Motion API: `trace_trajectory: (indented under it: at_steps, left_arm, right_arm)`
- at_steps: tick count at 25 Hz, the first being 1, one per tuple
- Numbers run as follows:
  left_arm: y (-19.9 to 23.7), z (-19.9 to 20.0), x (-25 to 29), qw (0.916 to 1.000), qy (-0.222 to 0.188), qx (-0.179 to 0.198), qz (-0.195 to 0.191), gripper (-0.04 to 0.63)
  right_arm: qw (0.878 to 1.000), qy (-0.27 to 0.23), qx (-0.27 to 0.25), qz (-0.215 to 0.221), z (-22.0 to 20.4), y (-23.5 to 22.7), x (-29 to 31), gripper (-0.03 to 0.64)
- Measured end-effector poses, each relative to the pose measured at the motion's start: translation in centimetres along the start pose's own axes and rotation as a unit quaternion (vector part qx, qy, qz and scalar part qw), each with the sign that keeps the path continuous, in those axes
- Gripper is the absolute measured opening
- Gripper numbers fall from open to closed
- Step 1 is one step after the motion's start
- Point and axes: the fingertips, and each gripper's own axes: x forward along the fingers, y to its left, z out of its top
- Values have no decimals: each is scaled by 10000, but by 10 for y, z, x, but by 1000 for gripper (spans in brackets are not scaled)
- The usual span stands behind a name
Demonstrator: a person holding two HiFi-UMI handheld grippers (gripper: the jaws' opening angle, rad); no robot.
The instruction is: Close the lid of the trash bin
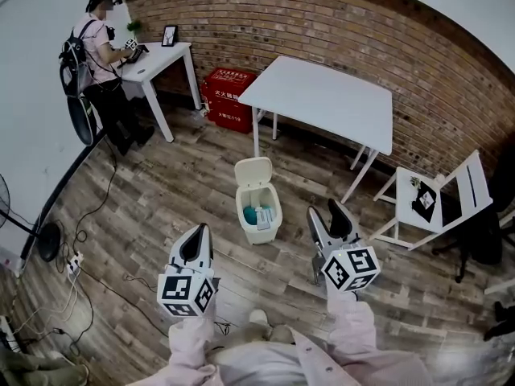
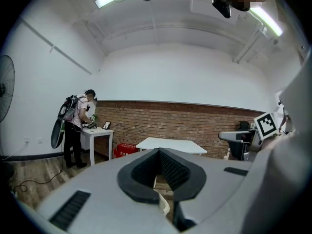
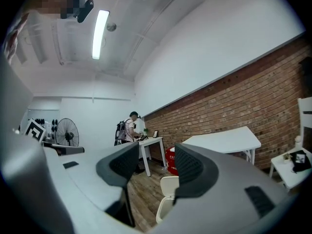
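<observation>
Because its lid [image 1: 252, 171] stands up, the trash bin [image 1: 259, 211] on the floor [image 1: 161, 207] at twelve o'clock is yet to be closed. The left tool [image 1: 199, 232] is pinched together and empty, and the right tool [image 1: 324, 209] gapes wide, neither touching it.

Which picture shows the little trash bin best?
The head view: the whole trash bin shows from above, with its lid raised and its contents visible. The left gripper view catches only a sliver of it; the right gripper view shows the lid and some rim.

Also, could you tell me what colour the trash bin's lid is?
The lid is cream, best in head view.
</observation>
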Motion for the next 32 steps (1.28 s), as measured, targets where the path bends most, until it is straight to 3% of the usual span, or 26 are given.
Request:
trace_trajectory:
  at_steps: [11, 32]
  left_arm:
    - [25, -17, 48, 9995, 266, -145, -76, -6]
    - [72, -42, 188, 9928, 795, -783, 432, -6]
  right_arm:
    - [9997, 233, 15, -29, -22, -12, 50, 213]
    - [9928, 1046, -97, 579, -53, -82, 217, 213]
